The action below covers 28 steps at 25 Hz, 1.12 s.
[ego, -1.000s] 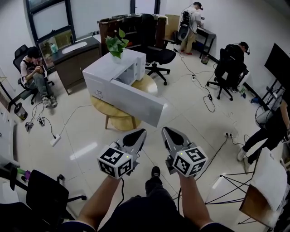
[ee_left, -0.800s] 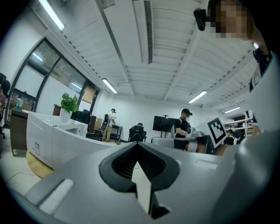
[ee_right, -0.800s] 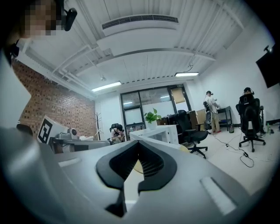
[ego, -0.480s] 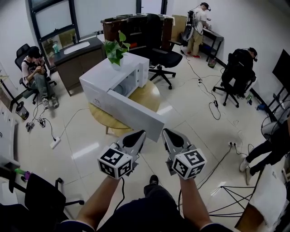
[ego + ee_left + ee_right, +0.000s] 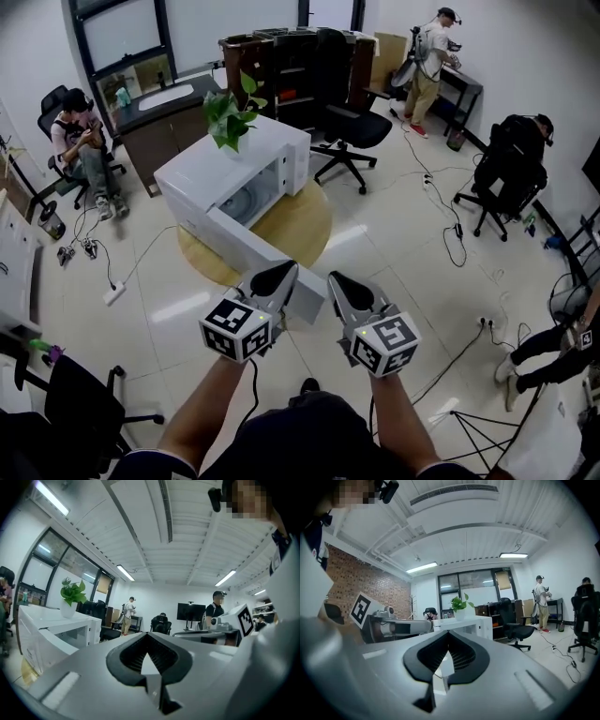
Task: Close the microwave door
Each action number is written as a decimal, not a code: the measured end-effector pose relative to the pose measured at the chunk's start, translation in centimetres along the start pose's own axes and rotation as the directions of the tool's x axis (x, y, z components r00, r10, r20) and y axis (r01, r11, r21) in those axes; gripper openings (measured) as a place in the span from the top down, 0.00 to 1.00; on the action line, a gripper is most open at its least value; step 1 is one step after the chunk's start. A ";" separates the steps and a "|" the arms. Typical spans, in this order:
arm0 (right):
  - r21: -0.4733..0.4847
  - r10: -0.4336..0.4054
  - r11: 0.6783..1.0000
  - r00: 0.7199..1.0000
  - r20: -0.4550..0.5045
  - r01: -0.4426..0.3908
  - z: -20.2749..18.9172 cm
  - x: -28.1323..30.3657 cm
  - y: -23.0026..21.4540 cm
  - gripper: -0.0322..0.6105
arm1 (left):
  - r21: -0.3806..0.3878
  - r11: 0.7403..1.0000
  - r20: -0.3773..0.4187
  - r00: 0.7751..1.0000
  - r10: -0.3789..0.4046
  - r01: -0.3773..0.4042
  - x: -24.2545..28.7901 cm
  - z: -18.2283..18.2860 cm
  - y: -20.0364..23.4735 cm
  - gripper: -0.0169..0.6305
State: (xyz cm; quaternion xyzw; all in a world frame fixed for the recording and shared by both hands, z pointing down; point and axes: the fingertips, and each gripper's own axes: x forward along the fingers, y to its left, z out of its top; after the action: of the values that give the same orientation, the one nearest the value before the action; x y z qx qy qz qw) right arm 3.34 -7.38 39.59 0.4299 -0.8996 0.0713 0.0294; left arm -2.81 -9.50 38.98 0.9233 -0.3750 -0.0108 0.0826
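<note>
the white microwave (image 5: 225, 167) sits on a round wooden table (image 5: 305, 223), at about 11 o'clock from the two grippers in the head view, front turned toward 4 o'clock. its door (image 5: 255, 253) stands wide open, a long white panel running from the near-left corner of the box out toward 5 o'clock, past the table's edge. the open cavity shows as a grey, dim recess; what lies inside cannot be made out. on the microwave's top, at its far corner toward 12 o'clock, a white pot (image 5: 68, 610) holds a leafy green plant (image 5: 225, 111). the left gripper (image 5: 279, 274) is held at 6 o'clock of the table with its tip overlapping the door's lower edge in the head view; whether it touches cannot be told. its fingers are pressed together at the tips with nothing between them. the right gripper (image 5: 338, 283) is just beside it at 3 o'clock, tip near the door's free end, its fingers likewise pressed together on nothing. beyond the table at 1 o'clock stands a black chair (image 5: 349, 117). a person (image 5: 82, 141) sits at 10 o'clock, and another stands at a desk at 2 o'clock.
</note>
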 end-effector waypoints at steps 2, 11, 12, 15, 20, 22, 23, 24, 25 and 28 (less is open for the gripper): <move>-0.008 0.040 0.999 0.999 -0.014 -0.040 -0.2 0.6 -0.1 0.95 | 0.001 1.000 0.001 1.000 0.022 -0.022 1.2 0.2 0.5 0.96; -0.084 0.167 0.981 0.981 -0.101 -0.176 -2.7 2.7 1.7 0.85 | 0.009 0.993 -0.005 0.993 0.121 -0.121 2.2 0.5 3.2 0.96; -0.097 0.173 0.978 0.977 -0.123 -0.186 -3.4 2.9 2.0 0.83 | 0.008 0.992 -0.007 0.992 0.126 -0.126 2.2 0.4 3.4 0.96; -0.174 0.167 0.964 0.968 -0.188 -0.201 -5.5 3.4 2.6 0.82 | 0.001 0.991 -0.019 0.991 0.134 -0.134 2.2 -0.2 3.8 0.96; -0.235 0.152 0.951 0.966 -0.210 -0.201 -6.0 3.3 2.1 0.84 | 0.001 0.992 -0.020 0.992 0.124 -0.124 2.5 -0.3 3.4 0.96; -0.237 0.139 0.953 0.968 -0.209 -0.188 -5.8 3.6 1.3 0.84 | 0.001 0.993 -0.017 0.993 0.120 -0.120 2.6 -0.2 3.3 0.96; -0.238 0.132 0.954 0.969 -0.209 -0.182 -5.7 3.7 0.8 0.84 | -0.001 0.993 -0.018 0.993 0.120 -0.120 2.6 -0.3 3.3 0.96; -0.239 0.126 0.955 0.970 -0.209 -0.175 -5.7 3.9 0.4 0.84 | -0.003 0.993 -0.020 0.992 0.121 -0.121 2.7 -0.4 3.3 0.96; -0.241 0.119 0.956 0.971 -0.208 -0.169 -5.6 4.0 -0.1 0.85 | -0.005 0.992 -0.022 0.992 0.122 -0.122 2.7 -0.5 3.3 0.96; -0.240 0.092 0.961 0.975 -0.202 -0.140 -5.2 4.7 -2.1 0.86 | -0.008 0.992 -0.025 0.992 0.126 -0.126 2.9 -0.5 3.4 0.96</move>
State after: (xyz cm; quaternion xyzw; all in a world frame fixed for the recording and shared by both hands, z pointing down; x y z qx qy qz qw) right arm 2.01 -11.53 45.46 0.3603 -0.9181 -0.0017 0.1649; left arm -3.03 -13.86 40.17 0.8973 -0.4316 0.0039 0.0923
